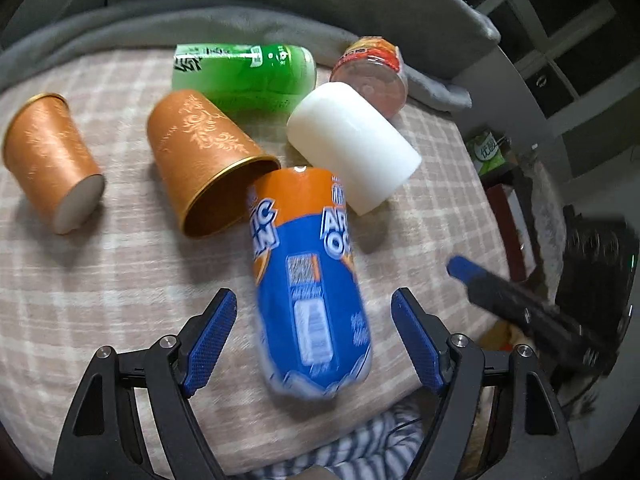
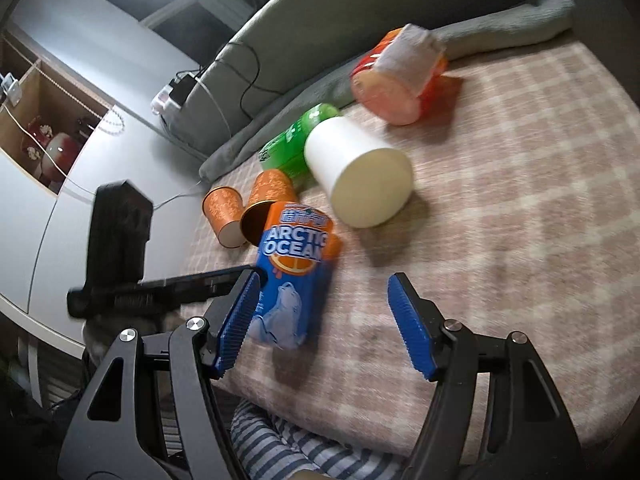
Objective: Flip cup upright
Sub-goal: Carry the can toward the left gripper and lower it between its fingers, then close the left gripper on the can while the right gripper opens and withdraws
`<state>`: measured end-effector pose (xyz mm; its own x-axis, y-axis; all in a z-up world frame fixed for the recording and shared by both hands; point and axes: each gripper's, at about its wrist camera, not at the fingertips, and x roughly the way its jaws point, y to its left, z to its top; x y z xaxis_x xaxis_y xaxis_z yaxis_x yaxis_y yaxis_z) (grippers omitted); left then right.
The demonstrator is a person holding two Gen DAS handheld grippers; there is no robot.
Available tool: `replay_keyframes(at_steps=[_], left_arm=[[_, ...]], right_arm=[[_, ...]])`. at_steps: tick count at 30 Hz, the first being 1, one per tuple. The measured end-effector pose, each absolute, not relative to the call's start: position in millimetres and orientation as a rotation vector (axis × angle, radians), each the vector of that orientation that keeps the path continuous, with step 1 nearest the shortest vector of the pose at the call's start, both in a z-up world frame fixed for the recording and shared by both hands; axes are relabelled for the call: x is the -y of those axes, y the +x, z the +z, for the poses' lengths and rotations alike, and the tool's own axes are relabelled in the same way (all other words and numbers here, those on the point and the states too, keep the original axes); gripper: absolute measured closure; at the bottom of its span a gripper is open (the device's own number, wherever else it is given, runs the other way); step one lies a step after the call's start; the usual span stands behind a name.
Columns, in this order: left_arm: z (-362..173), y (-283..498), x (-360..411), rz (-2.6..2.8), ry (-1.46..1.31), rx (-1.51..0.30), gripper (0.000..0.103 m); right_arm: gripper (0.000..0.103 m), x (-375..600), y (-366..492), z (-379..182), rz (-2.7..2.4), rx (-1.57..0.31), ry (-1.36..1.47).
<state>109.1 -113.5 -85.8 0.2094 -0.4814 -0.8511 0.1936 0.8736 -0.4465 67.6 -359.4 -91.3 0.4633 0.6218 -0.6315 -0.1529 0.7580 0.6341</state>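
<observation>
Several cups lie on their sides on a checked blanket (image 1: pixel 120 280). A blue and orange Arctic Ocean cup (image 1: pixel 308 280) lies nearest, its base toward me, between the open fingers of my left gripper (image 1: pixel 314 336), untouched. In the right wrist view the same cup (image 2: pixel 292 276) lies just left of my open right gripper (image 2: pixel 320 320), beside its left finger. Two orange patterned cups (image 1: pixel 204 160) (image 1: pixel 52 160), a white cup (image 1: pixel 352 144), a green cup (image 1: pixel 244 76) and a red-orange cup (image 1: pixel 372 72) lie behind.
A grey rolled blanket (image 1: pixel 240 20) runs along the far edge. The right gripper's finger (image 1: pixel 520 304) shows at the right of the left wrist view. The blanket's near edge drops to striped fabric (image 1: pixel 360 440). A white desk (image 2: pixel 80 160) stands to the left.
</observation>
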Motion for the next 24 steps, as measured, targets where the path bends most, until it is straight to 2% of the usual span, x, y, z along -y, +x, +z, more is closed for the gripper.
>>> replay_keyframes(at_steps=[15, 21, 24], left_arm=[[-108.0, 141.2, 123.3, -0.442, -0.313, -1.352, 0.024], [-113.8, 145.1, 126.2, -0.435, -0.302, -1.372, 0.032], [-114.7, 145.9, 123.4, -0.441, -0.295, -1.376, 0.041]], right_arm=[[0.034, 384.7, 63.4, -111.1, 0.468, -0.995, 0.576], [0.034, 385.3, 64.6, -116.1, 0.464, -1.001, 0.574], [0.033, 384.7, 64.3, -117.0, 0.463, -1.004, 0.572]])
